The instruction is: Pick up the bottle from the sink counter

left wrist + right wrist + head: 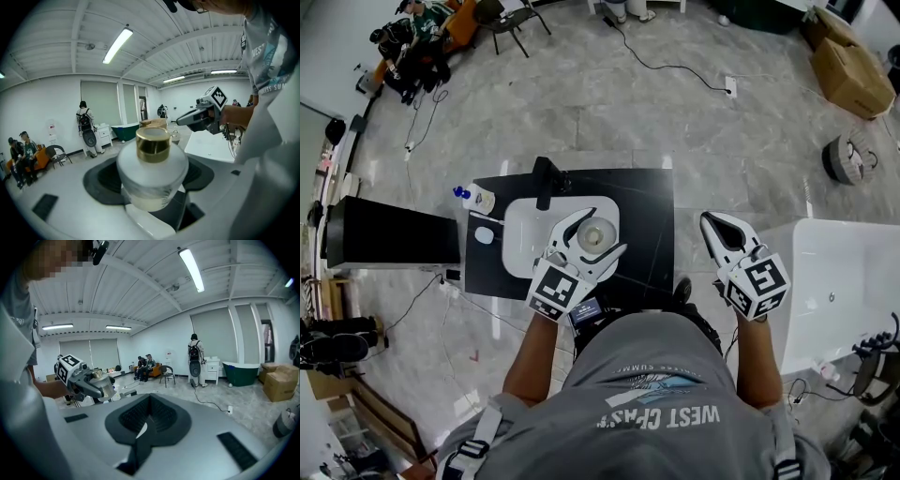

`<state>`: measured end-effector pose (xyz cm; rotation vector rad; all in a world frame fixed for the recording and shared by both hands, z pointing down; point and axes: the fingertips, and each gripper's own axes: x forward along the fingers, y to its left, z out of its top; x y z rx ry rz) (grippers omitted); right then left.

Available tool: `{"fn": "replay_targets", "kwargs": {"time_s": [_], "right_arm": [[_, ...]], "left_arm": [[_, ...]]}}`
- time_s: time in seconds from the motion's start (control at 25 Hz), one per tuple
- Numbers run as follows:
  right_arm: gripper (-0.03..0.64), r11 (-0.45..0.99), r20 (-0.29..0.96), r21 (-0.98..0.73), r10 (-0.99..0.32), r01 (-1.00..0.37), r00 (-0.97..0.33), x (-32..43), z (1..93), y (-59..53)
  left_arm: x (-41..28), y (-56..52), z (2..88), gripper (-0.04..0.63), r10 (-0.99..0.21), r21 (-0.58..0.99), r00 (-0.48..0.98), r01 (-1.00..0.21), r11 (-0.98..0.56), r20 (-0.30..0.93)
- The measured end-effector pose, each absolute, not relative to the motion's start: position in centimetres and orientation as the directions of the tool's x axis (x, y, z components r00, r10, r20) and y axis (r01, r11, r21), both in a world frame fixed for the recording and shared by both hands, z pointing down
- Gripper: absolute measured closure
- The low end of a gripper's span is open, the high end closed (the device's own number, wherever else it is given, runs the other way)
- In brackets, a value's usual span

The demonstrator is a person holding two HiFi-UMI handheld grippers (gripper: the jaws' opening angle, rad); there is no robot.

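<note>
Bottle (152,176) sits between the left gripper (602,232) jaws: frosted white body, gold cap (153,144). The jaws stand wide and clamp the body from both sides, low on it, so the shoulder and cap stick out past the pads. In the left gripper view it sits dead centre, close to the camera.

Orientation: long axis roughly vertical, cap up. The head view looks down on the cap, so the bottle (594,234) reads as a round disc. The right gripper view shows it from the side, upright in the left gripper (104,389), with the floor behind it.

Position: held over the white basin (520,246) of the black sink counter (647,202), just in front of the black faucet (546,178).

Right gripper (715,223): jaws closed together, nothing in them, off to the right of the counter and beside the white bathtub (848,281).

On the counter's left edge: a small white dish (485,235) and a blue-capped bottle (474,197).
</note>
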<state>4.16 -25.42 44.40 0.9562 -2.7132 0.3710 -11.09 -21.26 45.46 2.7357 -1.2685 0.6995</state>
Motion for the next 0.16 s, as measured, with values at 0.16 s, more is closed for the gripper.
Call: {"fn": "replay_targets", "kwargs": {"time_s": [0.16], "right_arm": [[0.615, 0.749, 0.314, -0.16, -0.579, -0.643, -0.752, 4.21, 44.66, -25.54]], "left_arm": [[-11.15, -21.55, 45.97, 0.261, -0.71, -0.139, 0.564, -0.734, -0.665, 0.422]]}}
